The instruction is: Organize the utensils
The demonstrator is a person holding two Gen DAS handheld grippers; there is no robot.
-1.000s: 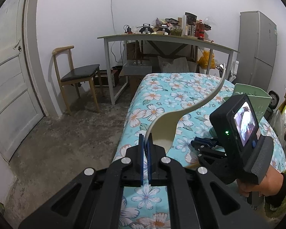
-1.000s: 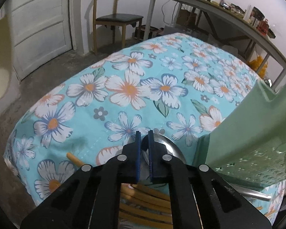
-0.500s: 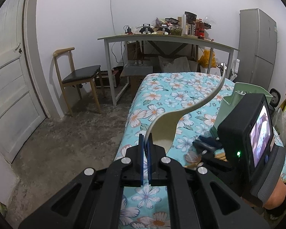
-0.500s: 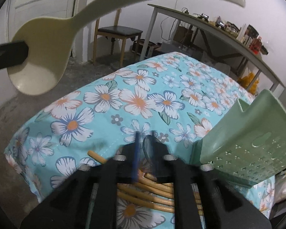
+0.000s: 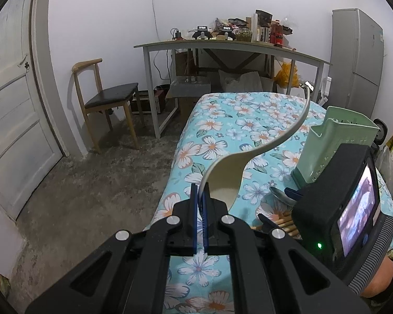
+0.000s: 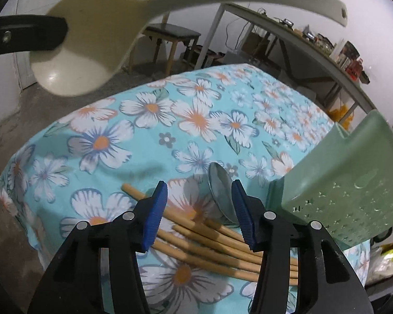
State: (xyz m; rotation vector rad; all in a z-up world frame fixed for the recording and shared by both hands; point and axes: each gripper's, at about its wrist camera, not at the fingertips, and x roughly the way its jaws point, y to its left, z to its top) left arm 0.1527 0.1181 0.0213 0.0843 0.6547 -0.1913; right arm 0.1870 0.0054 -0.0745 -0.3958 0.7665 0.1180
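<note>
Beside the caddy [image 6: 353,183], my right gripper [image 6: 199,212] is opening over chopsticks [image 6: 222,240] and a slick, stiff spoon [image 6: 218,191], best pinched across its bowl, while my left gripper [image 5: 199,206] clamps the light scoop [image 5: 225,178].

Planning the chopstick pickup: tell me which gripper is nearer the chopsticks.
Right. The right gripper, jaws opening, hovers right over the chopsticks; the left gripper holds the spoon up beside them.

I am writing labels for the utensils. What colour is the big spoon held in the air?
Cream, an off-white. The big spoon shows best in the right wrist view.
</note>
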